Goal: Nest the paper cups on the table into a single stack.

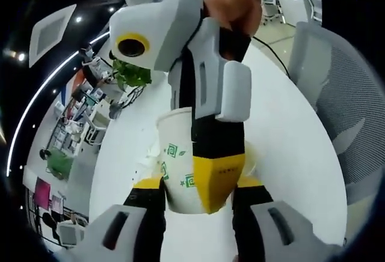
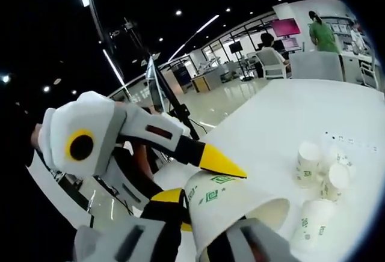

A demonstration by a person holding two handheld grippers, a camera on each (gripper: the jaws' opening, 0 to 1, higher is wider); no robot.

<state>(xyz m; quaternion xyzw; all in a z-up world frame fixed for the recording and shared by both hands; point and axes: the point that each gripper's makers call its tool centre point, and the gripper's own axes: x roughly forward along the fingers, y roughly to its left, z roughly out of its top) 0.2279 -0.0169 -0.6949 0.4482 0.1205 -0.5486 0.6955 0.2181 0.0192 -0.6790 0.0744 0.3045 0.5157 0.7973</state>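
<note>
While both tools meet over the white table (image 2: 283,112), one paper cup (image 1: 177,160) is pinched between them: the left gripper (image 1: 198,205) is clamped on its base end, and the right gripper (image 2: 198,238) bites its rim, one jaw inside the mouth. This looks like a mid-stack handover. Farther across the table from that cup, the loose cups (image 2: 319,178) wait, upside down or tipped, all apparently empty. Next, I judge, the held cup must be lined up and pushed together with another.
</note>
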